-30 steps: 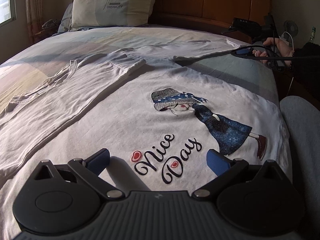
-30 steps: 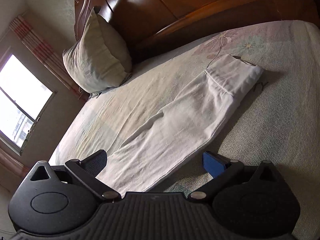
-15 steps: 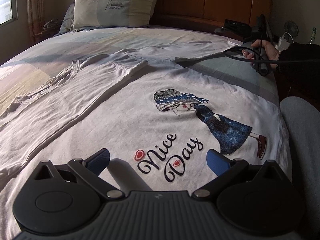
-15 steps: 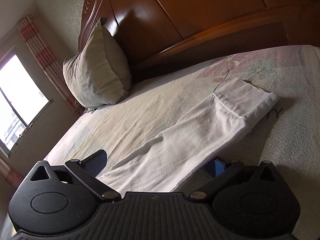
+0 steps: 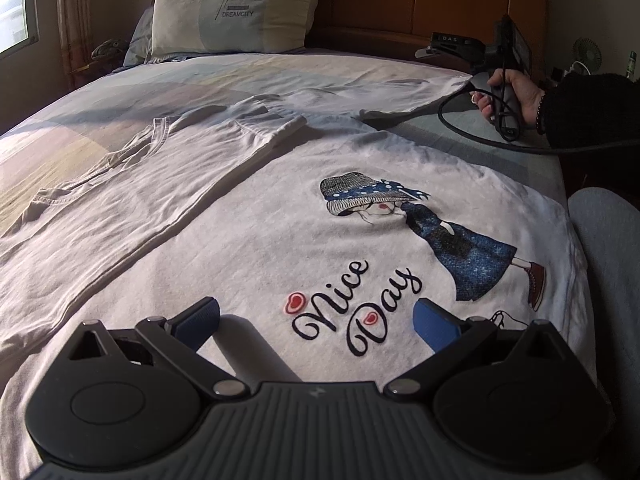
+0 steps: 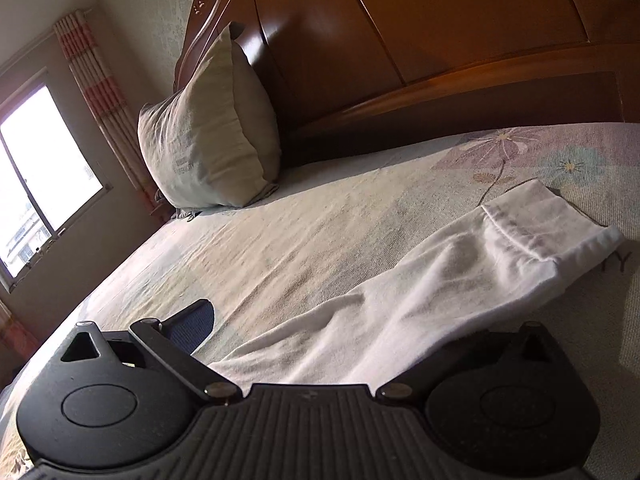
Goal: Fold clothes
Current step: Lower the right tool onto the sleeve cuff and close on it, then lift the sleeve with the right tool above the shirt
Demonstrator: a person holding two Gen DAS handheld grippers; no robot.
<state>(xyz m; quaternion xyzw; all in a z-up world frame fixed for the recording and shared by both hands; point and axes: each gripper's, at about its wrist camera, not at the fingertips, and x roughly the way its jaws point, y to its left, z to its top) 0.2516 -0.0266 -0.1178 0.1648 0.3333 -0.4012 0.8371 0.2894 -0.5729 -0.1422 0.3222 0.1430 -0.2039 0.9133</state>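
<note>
R gripper [image 6: 316, 320] now lower, jaws spread astride white cotton T-shirt sleeve [image 6: 460, 280], long axis running fwd-right to cuff. L gripper [image 5: 316, 316] spread, idle over printed shirt body [image 5: 280, 248] on bed.

Each gripper was built of black plastic: two round discs, a ribbed grey centre plate and silver pivot screws. On the left gripper [image 5: 316, 314], blue pads [image 5: 434, 322] were fitted to the fingers. A hand [image 5: 508, 92] was seen beyond a fuzzy black sleeve [image 5: 592, 112], with what may have been a beaded bracelet [image 5: 541, 114] at the wrist. A black cable [image 5: 480, 136] was looped below it.
</note>
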